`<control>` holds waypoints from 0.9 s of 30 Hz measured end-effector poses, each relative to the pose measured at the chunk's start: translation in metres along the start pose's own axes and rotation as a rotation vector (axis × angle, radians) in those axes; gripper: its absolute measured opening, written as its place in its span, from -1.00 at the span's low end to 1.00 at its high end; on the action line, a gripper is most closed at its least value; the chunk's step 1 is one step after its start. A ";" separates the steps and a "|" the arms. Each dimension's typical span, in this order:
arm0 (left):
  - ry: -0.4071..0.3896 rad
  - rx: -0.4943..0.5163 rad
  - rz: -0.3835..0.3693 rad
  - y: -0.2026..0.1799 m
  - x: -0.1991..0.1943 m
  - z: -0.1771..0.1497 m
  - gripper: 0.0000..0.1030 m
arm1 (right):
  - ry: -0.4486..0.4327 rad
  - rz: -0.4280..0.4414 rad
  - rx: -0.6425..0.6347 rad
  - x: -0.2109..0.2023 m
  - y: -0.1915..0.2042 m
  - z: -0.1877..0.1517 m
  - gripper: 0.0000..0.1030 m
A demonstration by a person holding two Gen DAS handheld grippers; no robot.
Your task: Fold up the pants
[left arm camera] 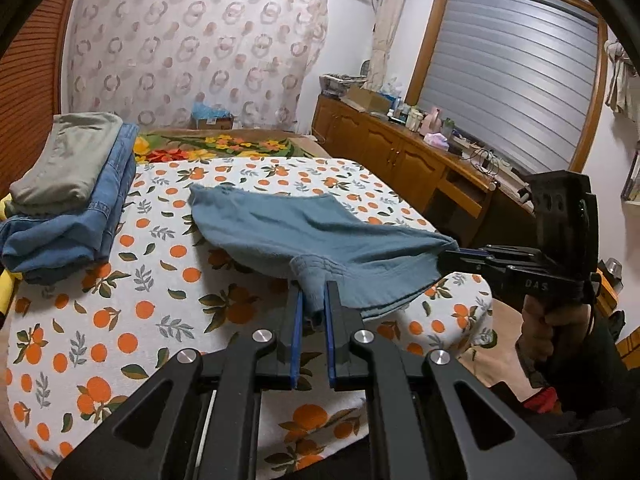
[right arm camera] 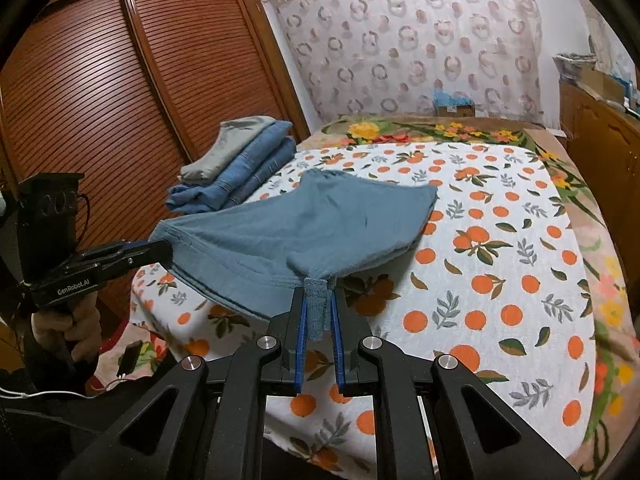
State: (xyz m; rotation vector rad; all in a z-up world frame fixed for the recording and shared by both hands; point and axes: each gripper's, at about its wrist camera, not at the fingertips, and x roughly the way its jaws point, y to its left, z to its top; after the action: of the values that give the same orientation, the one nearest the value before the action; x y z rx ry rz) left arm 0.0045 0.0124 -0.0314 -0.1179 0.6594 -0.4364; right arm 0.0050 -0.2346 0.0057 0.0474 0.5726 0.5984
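Above the orange-print bedsheet (left arm camera: 120, 320), left gripper (left arm camera: 314, 300) and right gripper (right arm camera: 320, 304) each pinch the soft, light teal cotton pants (left arm camera: 304, 232) at near corners; limp cloth sags between.

Right gripper (right arm camera: 319, 300) at bottom center is pinching the teal pants (right arm camera: 304, 224) by the waistband, left gripper (right arm camera: 162, 250) at mid-left clamps another corner, folded stack (right arm camera: 236, 168) sits upper left.

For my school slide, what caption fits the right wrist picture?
Both grippers, right gripper and left gripper, lift teal pants above an orange-print bedsheet.
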 end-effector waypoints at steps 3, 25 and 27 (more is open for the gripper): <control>-0.013 0.006 0.001 -0.003 -0.006 0.001 -0.80 | -0.006 0.000 -0.008 -0.004 0.003 -0.002 -0.79; 0.032 0.002 0.106 0.048 0.091 0.083 -0.80 | 0.000 -0.118 0.019 0.092 -0.034 0.074 -0.79; 0.043 0.001 0.120 0.054 0.104 0.089 -0.79 | 0.009 -0.126 0.018 0.103 -0.039 0.079 -0.79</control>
State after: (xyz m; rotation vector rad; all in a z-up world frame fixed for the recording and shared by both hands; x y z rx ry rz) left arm 0.1510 0.0138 -0.0332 -0.0681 0.7050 -0.3244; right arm 0.1359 -0.2014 0.0139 0.0253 0.5857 0.4711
